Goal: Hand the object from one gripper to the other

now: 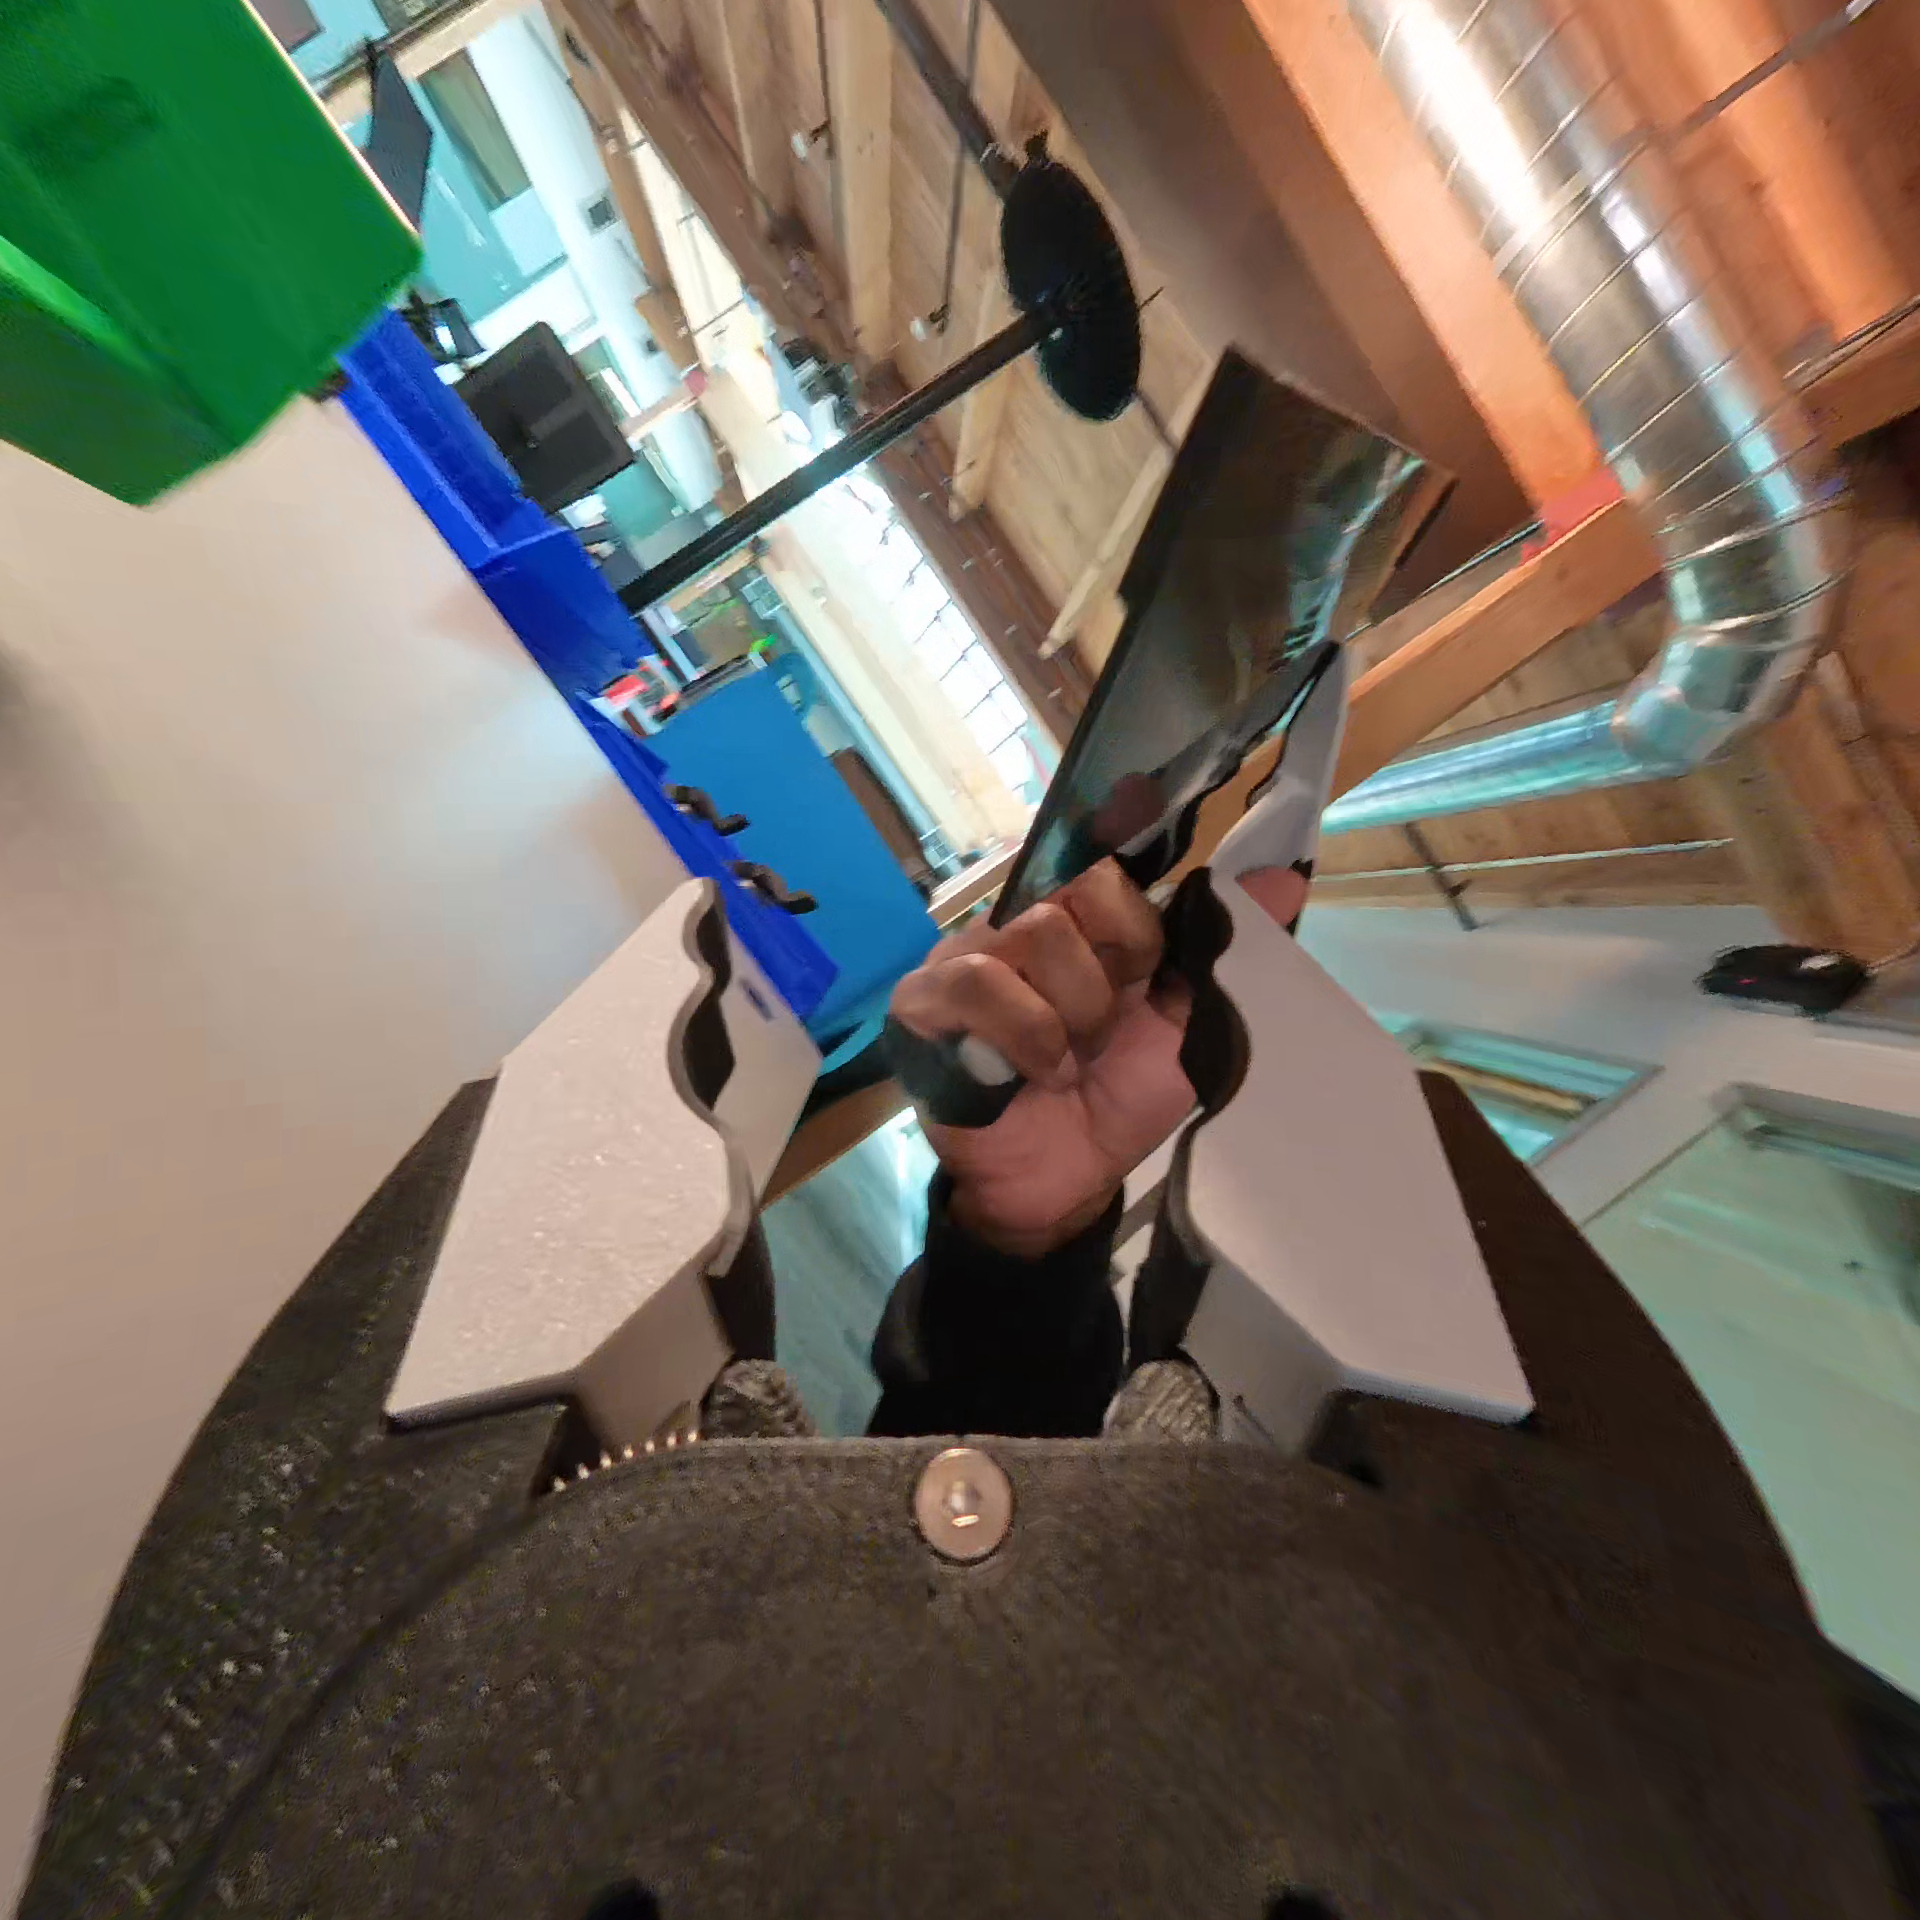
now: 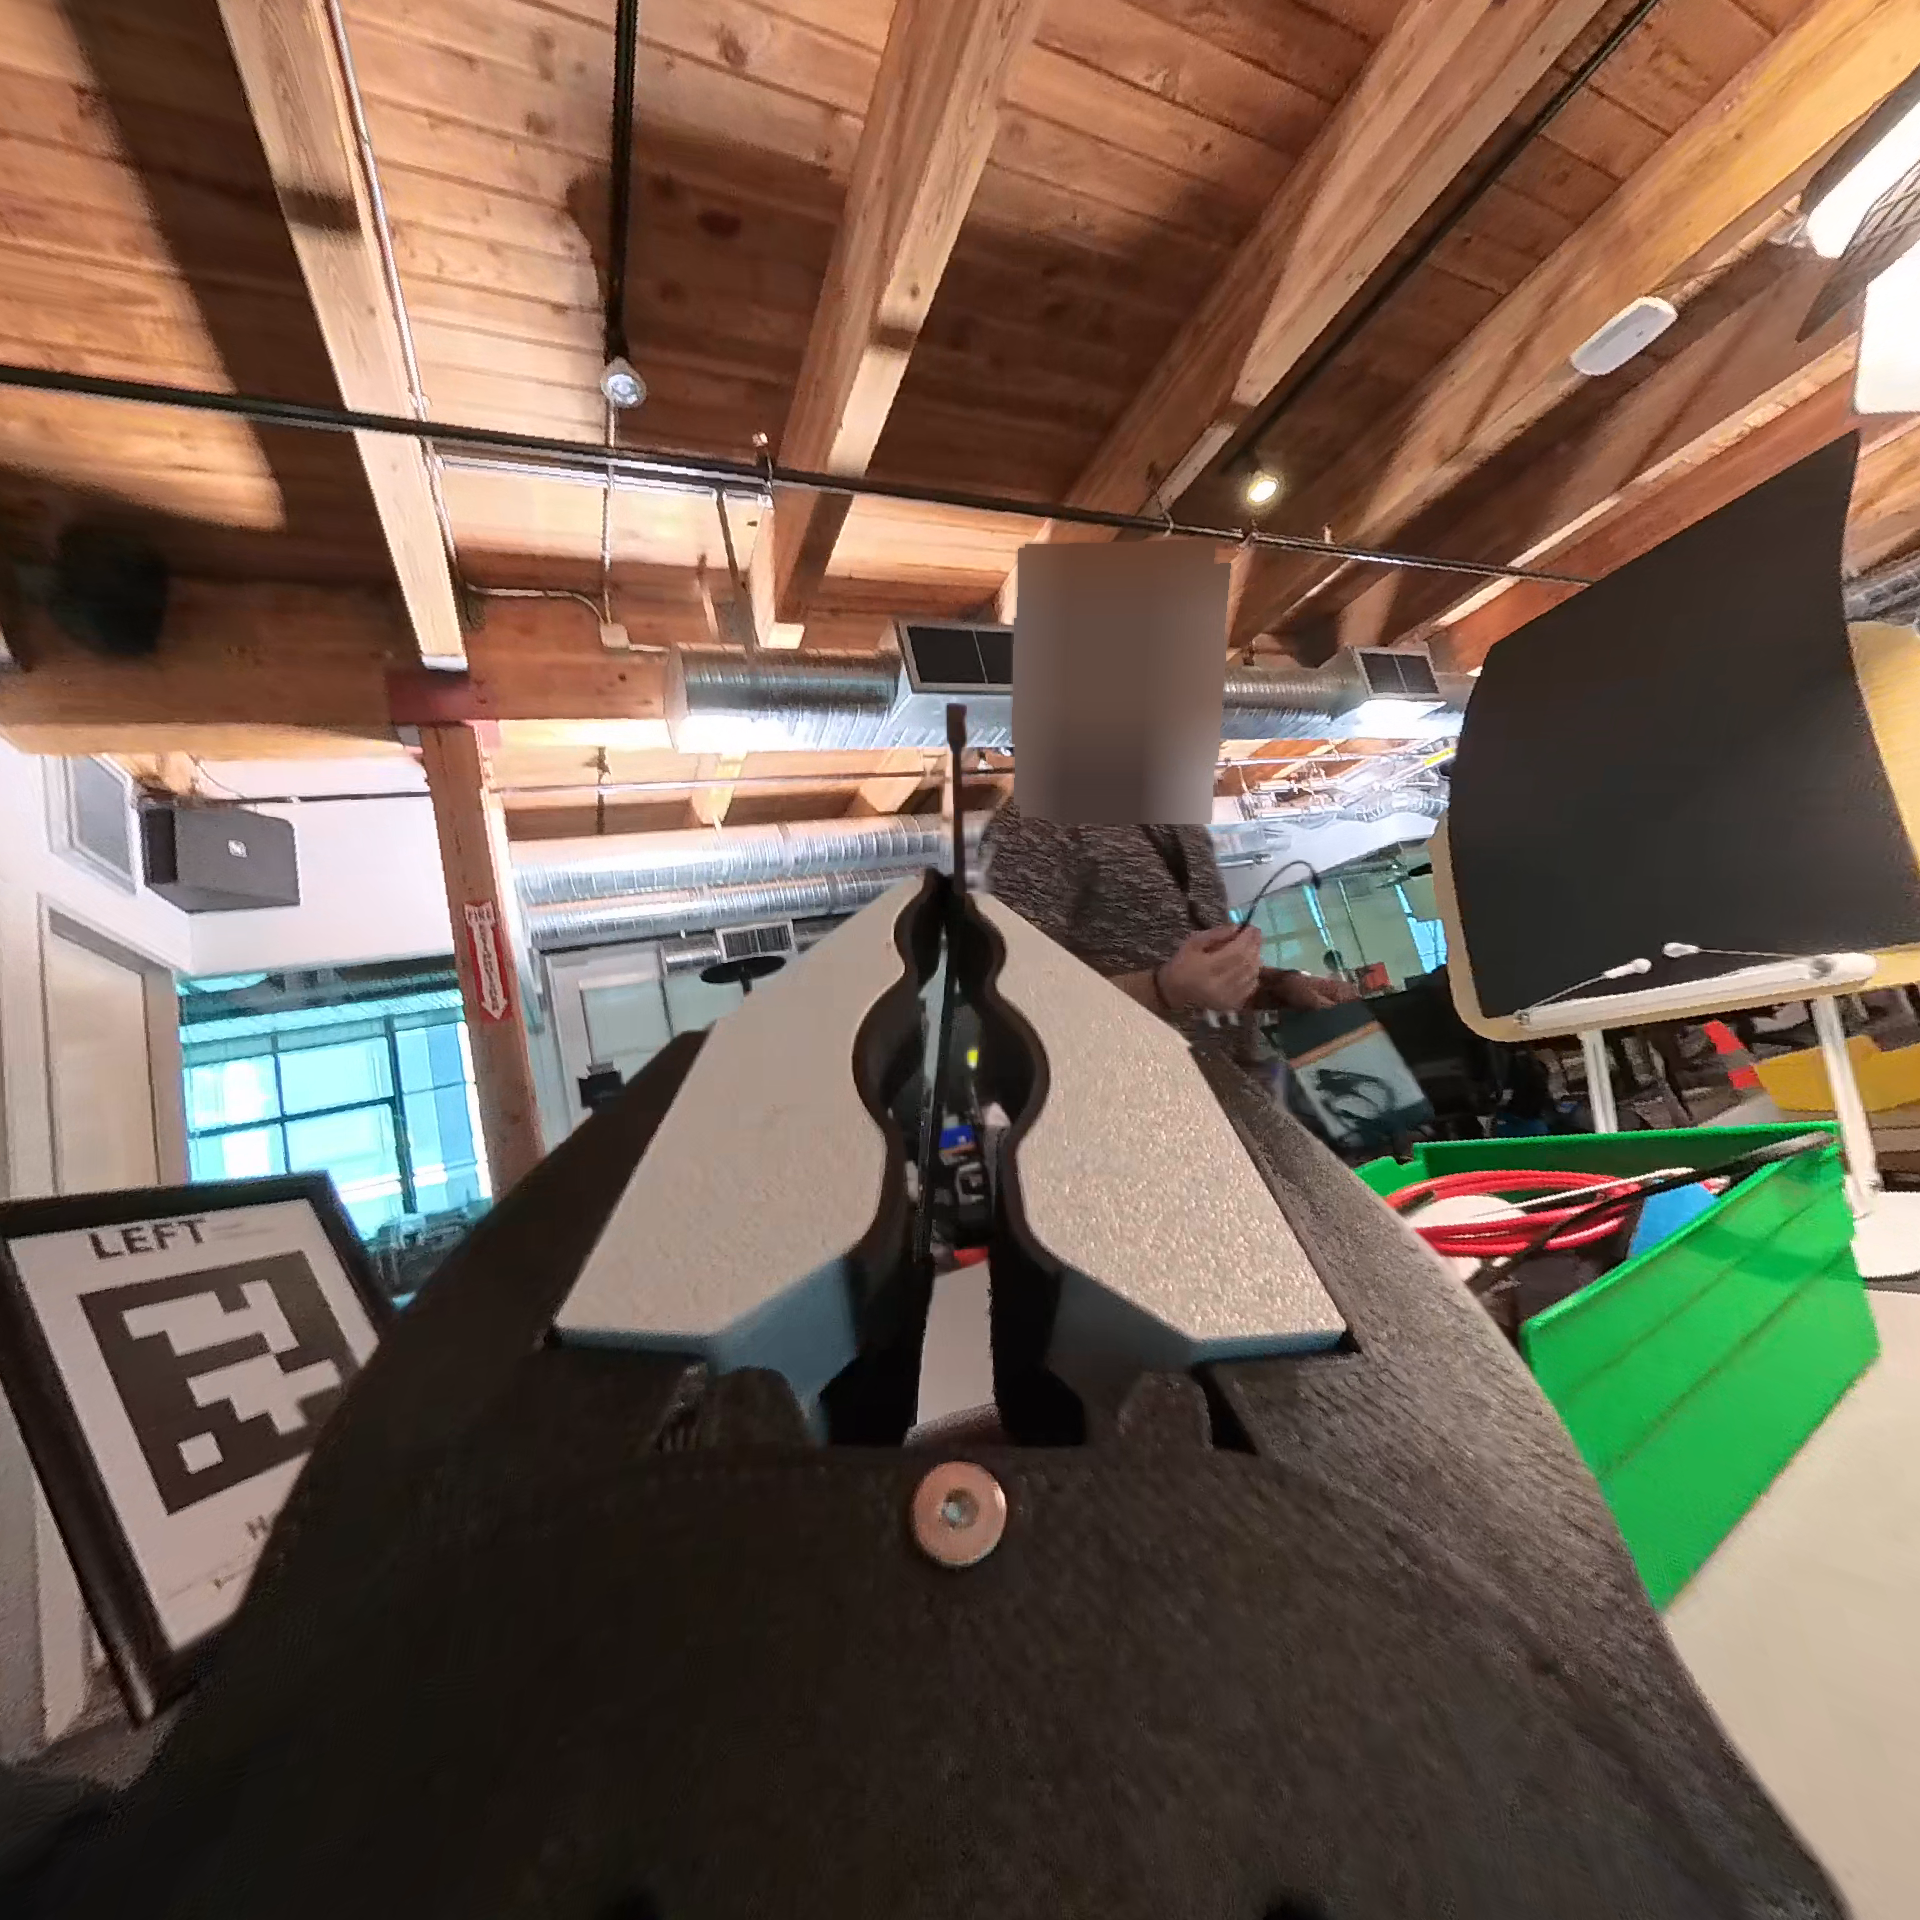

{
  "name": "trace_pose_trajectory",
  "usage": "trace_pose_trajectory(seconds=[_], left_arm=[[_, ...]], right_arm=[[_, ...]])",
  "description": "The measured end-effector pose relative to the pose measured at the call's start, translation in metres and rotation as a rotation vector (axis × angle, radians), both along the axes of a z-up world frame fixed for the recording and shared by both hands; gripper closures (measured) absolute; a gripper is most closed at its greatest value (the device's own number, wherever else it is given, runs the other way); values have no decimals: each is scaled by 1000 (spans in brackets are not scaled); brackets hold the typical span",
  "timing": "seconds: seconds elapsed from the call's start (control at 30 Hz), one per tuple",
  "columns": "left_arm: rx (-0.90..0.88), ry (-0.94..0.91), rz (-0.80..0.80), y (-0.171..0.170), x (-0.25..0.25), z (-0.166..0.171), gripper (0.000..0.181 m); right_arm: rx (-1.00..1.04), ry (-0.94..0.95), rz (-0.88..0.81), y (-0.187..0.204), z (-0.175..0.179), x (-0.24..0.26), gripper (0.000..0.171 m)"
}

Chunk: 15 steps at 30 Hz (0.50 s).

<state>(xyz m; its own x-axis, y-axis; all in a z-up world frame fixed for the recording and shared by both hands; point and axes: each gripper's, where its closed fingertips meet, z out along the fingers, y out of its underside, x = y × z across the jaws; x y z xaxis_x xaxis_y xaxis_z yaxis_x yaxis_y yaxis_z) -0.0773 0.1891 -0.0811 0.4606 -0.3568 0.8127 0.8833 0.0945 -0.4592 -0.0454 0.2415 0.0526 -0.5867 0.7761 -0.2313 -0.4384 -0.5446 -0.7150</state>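
Pinching a thin, glossy black card edge-on, the right gripper is holding the task's object up in the air, its jaws pressed together on the card so that in its own view only a dark sliver is showing between the grey fingers. From the left wrist view the same card is standing tilted against the ceiling beams, with a person's hand wrapped around the right gripper's handle below it. The left gripper is facing that hand with its jaws spread wide and nothing between them; the card is lying beyond and to the right of its fingertips, not yet inside the gap. Judging by this, the handover is only being set up: the receiving jaws are not yet closing on the card, and the release by the right gripper is left to do. A green bin of cables is sitting on the tabletop nearby.
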Motion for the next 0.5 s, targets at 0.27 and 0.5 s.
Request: trace_pose_trajectory(seconds=[0.27,0.5], left_arm=[[302,-66,100,-35,-2,47,156],[293,190,221,-63,-12,74,180]], right_arm=[[-74,28,70,-22,-6,-4,169],[-5,-71,93,-26,-26,-26,165]])
